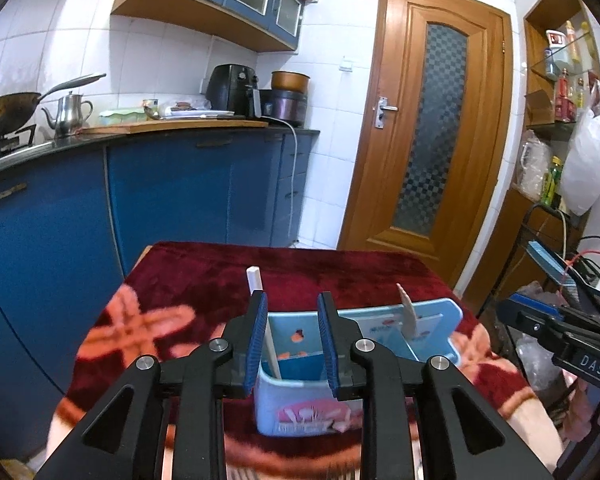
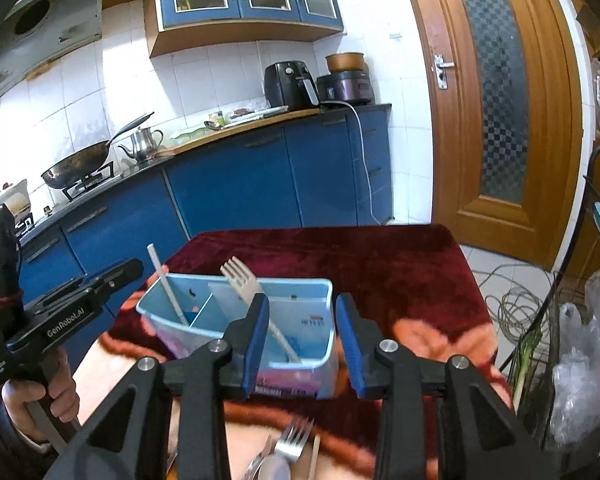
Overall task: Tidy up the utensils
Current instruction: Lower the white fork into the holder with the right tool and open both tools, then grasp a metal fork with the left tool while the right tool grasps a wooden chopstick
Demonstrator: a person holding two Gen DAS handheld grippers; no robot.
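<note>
A light blue utensil holder [image 1: 300, 408] with divided compartments stands on the red patterned cloth. A white stick [image 1: 254, 280] leans upright in its left compartment, close behind my left gripper's left pad. A white plastic fork [image 2: 240, 276] stands in the right compartment, tines up. My left gripper [image 1: 293, 300] is open just in front of the holder, with nothing pressed between its pads. My right gripper [image 2: 302, 302] is also open, over the holder's [image 2: 320, 292] near side and empty. A metal fork [image 2: 294, 438] and a spoon [image 2: 274, 468] lie on the cloth below it.
A hand [image 2: 40, 396] holds the left gripper [image 2: 116, 276] at the left of the right wrist view. The right gripper [image 1: 540, 320] shows at the right of the left wrist view. Blue kitchen cabinets [image 1: 160, 192] and a wooden door [image 1: 432, 128] stand beyond the table. Cables and bags [image 2: 572, 332] crowd the floor at the right.
</note>
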